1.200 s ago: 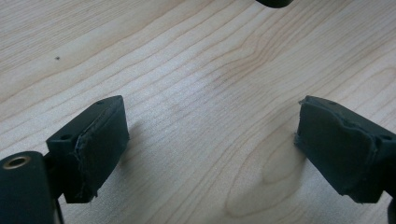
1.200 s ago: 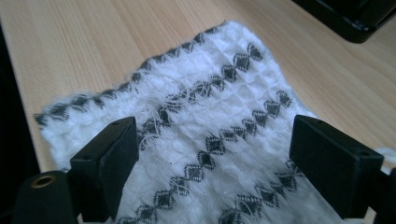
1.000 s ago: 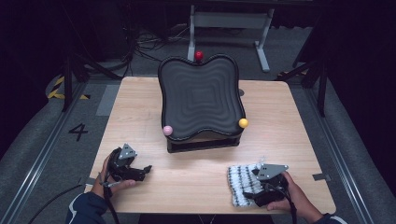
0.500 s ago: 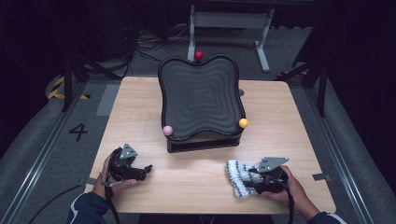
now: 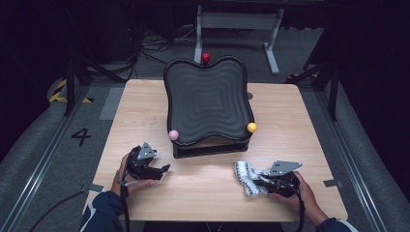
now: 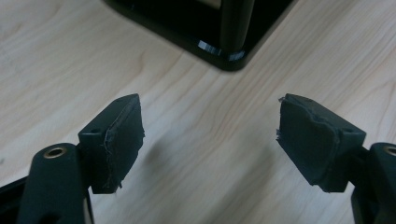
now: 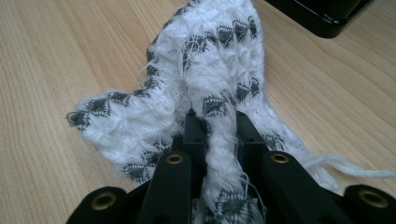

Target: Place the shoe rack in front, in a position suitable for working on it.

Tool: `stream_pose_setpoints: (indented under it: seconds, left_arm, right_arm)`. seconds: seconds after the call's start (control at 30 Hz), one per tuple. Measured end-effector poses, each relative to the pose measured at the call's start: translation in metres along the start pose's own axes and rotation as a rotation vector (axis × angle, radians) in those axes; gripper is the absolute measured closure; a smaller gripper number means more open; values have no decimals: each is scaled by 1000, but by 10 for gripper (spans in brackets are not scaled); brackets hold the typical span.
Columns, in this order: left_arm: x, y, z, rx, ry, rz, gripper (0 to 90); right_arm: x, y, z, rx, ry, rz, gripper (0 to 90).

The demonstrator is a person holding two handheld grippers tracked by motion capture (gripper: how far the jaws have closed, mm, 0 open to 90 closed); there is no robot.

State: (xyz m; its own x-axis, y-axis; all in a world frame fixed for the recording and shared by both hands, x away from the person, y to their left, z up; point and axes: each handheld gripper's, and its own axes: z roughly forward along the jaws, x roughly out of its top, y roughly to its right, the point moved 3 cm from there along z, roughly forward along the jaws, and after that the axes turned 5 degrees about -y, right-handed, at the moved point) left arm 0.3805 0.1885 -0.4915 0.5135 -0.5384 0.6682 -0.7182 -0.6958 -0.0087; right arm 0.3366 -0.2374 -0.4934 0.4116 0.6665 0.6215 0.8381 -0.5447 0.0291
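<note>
Closing just now, your right claw (image 7: 212,116) grips the knitted cloth (image 7: 205,70); it is ready to lift. Left claw (image 6: 210,135) stands wide and empty, though narrowing, over the tabletop (image 6: 196,107).

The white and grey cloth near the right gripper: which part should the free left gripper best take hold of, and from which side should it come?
Probably the loose corner of the cloth that fans out flat on the table, away from the fold pinched in the right gripper. The open left gripper could come across the bare wood, low, and pinch that thin, frayed edge.
</note>
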Motion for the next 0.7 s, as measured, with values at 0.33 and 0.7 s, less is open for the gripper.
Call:
stream_pose_setpoints:
  seconds: [0.33,0.7]
  left_arm:
    - [33,9,4,13,111,50,361]
    - [52,12,8,-7,182,61,512]
  right_arm:
    - [-3,3,-2,-21,1,1,796]
    - [-4,5,-3,-33,6,-1,803]
